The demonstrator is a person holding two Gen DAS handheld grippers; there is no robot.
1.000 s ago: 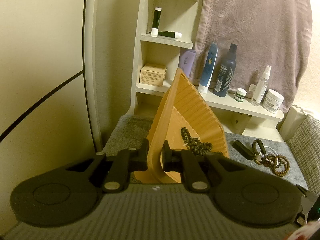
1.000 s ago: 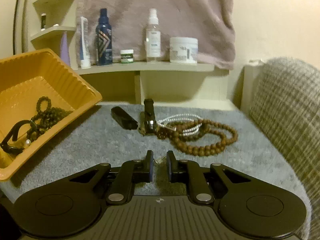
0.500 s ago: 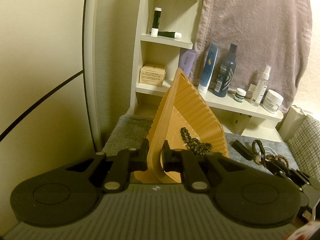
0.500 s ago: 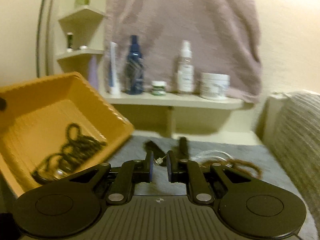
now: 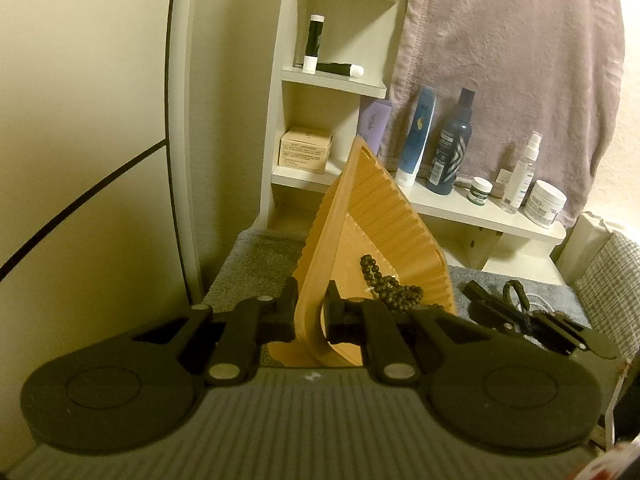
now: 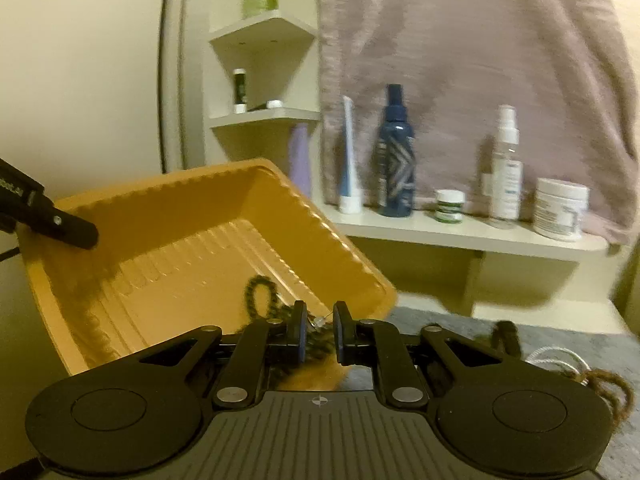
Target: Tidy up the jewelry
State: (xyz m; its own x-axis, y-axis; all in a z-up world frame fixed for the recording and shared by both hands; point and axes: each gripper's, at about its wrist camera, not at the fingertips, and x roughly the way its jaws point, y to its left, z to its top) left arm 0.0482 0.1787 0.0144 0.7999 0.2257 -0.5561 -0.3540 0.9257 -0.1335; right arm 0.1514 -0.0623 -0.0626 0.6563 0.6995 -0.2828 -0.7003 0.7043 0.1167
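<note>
Left wrist view: left tool [image 5: 311,314] clamped on rim of orange tray [image 5: 384,216], tilted so dark beads [image 5: 390,286] gather low.

Right wrist view: right tool [image 6: 320,334] pinching small clear jewelry piece [image 6: 320,321], poised at tray [image 6: 160,232] edge, apparently for deposit.

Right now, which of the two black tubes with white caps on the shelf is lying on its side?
The lower black tube, resting flat on the shelf board with its cap pointing right. The other tube stands upright just left of it.
</note>
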